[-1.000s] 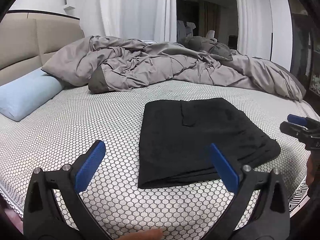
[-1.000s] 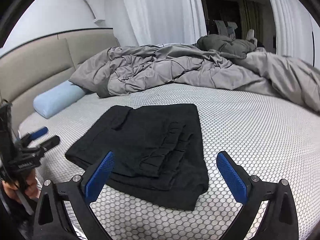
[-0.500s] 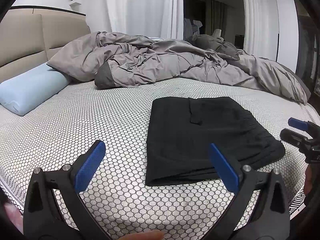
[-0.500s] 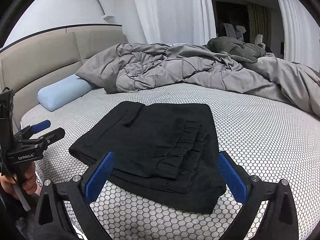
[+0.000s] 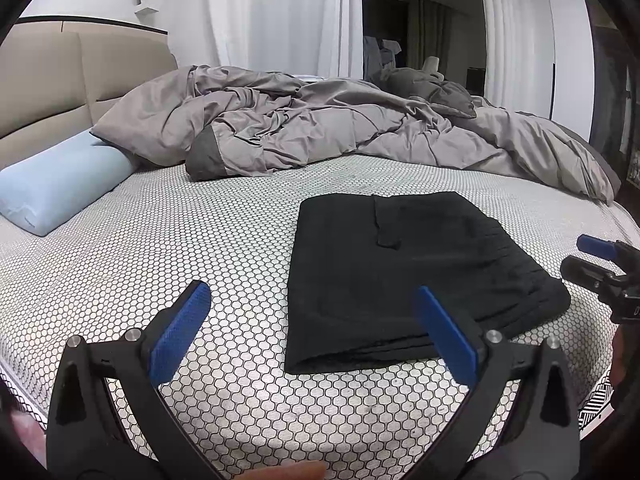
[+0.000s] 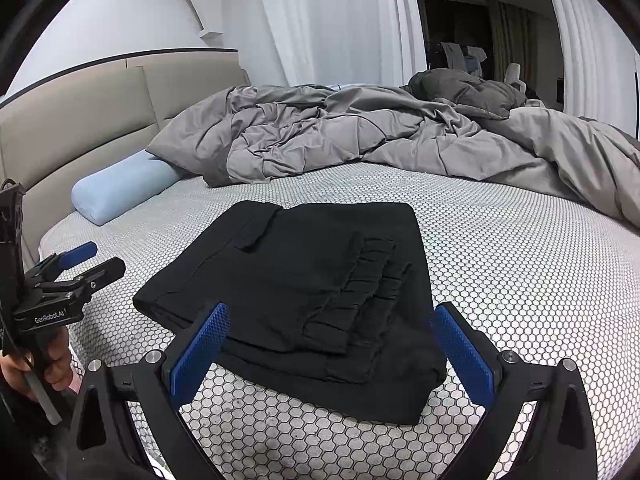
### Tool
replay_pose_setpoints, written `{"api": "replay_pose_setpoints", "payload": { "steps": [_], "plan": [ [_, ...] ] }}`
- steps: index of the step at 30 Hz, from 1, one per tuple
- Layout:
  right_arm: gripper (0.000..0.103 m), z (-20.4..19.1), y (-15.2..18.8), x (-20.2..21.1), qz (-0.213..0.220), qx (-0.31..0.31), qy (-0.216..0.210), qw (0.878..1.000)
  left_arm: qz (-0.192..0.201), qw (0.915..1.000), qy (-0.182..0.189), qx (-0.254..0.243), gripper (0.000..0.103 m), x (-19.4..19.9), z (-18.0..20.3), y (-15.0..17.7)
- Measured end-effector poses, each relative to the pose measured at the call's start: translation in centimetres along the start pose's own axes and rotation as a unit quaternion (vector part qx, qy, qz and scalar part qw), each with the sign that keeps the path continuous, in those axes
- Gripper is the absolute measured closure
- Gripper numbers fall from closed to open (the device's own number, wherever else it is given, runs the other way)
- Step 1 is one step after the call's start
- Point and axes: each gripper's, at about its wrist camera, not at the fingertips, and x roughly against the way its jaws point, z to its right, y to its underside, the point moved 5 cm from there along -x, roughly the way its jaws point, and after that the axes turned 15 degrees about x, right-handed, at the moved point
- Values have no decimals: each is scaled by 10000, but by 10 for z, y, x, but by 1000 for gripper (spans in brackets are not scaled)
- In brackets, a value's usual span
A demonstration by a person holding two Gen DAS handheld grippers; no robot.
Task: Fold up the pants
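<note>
Black pants [image 5: 404, 276] lie folded into a thick rectangle on the honeycomb-patterned bed sheet [image 5: 180, 240]. In the right wrist view the pants [image 6: 312, 292] show stacked layers with the gathered waistband on top. My left gripper [image 5: 316, 330] hovers open near the bed's front edge, left of the pants and clear of them. My right gripper [image 6: 336, 346] is open too, held just short of the pants' near edge. Each gripper also shows in the other view, the left gripper [image 6: 80, 264] at far left and the right gripper [image 5: 592, 256] at far right, both apart from the cloth.
A crumpled grey duvet [image 5: 320, 128] covers the back of the bed. A light blue bolster pillow [image 5: 60, 184] lies at the left by the beige headboard [image 5: 48, 80]. White curtains [image 6: 328, 20] hang behind. A hand [image 6: 32, 364] holds the left gripper's handle.
Both grippers have drawn back a little from the pants and both views have shifted slightly. The pants lie as before, and both grippers stay open.
</note>
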Motion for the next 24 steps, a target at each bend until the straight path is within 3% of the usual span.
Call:
{"api": "replay_pose_setpoints", "payload": {
  "steps": [24],
  "plan": [
    [0,0,0,7,8,91,37,10000,-56,9999,40,-147,1,-11,5,1]
  ]
}}
